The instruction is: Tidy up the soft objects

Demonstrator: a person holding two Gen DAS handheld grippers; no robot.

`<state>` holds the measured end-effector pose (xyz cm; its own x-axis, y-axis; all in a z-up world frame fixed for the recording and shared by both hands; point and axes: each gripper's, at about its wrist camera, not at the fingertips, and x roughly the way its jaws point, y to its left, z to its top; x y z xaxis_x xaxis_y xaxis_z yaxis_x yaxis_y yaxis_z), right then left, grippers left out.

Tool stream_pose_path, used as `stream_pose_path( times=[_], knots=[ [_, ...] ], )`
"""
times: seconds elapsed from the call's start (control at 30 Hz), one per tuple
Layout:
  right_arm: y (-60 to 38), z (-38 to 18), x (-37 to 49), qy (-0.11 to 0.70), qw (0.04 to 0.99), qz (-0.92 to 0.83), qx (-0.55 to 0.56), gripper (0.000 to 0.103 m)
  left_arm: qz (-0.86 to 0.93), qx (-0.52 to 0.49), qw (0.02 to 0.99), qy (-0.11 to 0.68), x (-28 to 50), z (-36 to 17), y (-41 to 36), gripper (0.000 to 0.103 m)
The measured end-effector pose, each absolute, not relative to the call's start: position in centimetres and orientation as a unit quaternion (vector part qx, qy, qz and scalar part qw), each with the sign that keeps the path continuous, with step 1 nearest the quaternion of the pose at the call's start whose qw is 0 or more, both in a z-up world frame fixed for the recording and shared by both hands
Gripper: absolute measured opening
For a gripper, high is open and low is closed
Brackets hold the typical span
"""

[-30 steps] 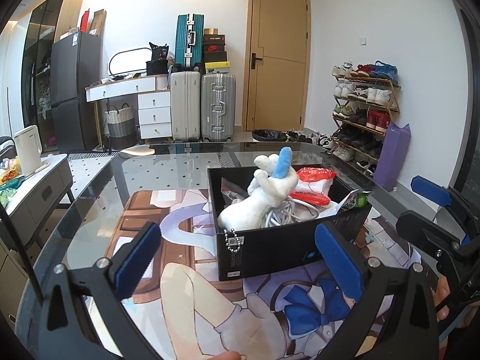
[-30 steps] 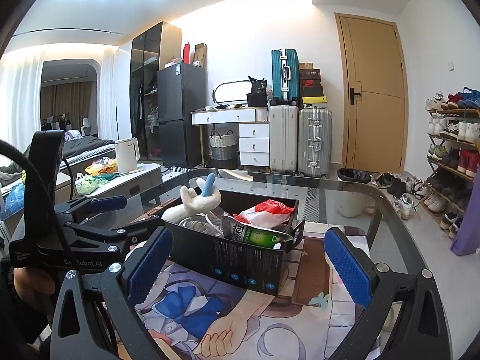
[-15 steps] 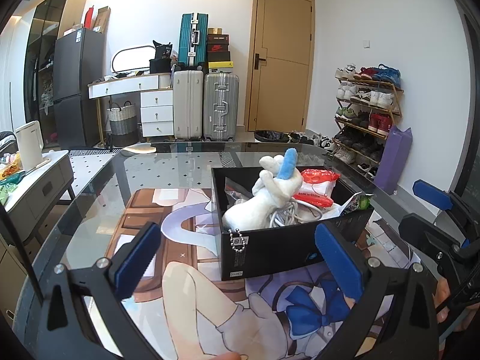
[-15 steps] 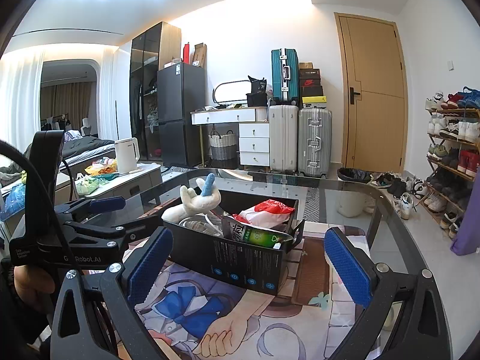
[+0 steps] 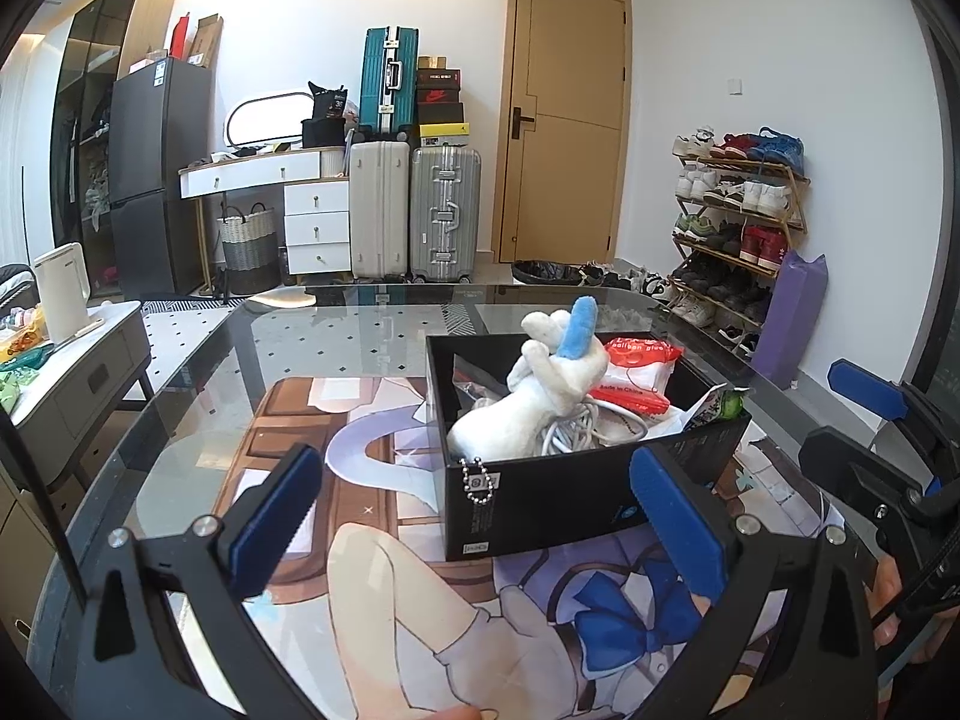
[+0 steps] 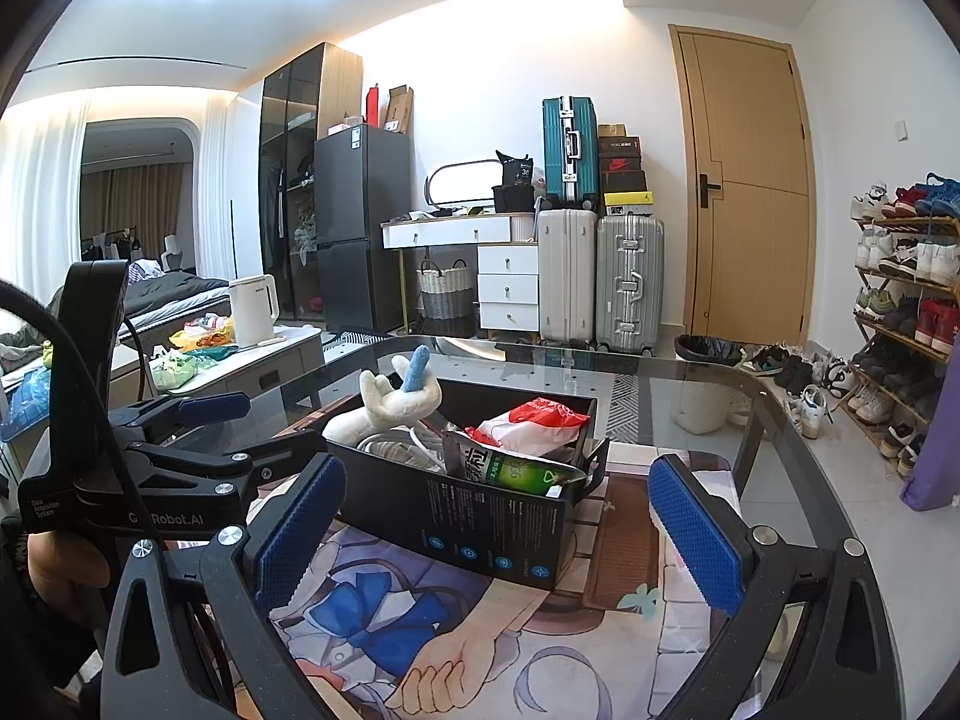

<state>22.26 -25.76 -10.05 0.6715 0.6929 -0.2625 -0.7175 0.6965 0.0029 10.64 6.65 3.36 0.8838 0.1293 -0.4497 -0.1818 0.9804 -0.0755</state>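
Note:
A black box (image 5: 540, 498) (image 6: 480, 528) stands on a printed mat on the glass table. A white plush toy with a blue ear (image 5: 540, 384) (image 6: 390, 402) leans out of its near-left corner, on white cables. A red-and-white packet (image 5: 639, 360) (image 6: 528, 420) and a green snack bag (image 6: 510, 468) also lie in the box. My left gripper (image 5: 474, 528) is open and empty, just short of the box. My right gripper (image 6: 492, 528) is open and empty, near the box's right side.
The printed anime mat (image 5: 360, 570) covers the glass table (image 5: 336, 330). A side cabinet with a white kettle (image 5: 60, 294) stands to the left. Suitcases (image 5: 414, 222), a drawer unit and a shoe rack (image 5: 738, 228) stand beyond the table.
The left gripper has risen slightly and edged toward the box. The right gripper has held still. Both stay open.

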Motion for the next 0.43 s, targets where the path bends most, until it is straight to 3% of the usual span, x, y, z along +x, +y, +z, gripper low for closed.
stream_pose_path(
  times=[0.43],
  knots=[
    [-25.59,-10.71,22.76,0.133,0.911,0.386,-0.051,0.102,0.091,-0.057,0.967,0.231,10.87,3.28,6.75,0.103]
  ],
)
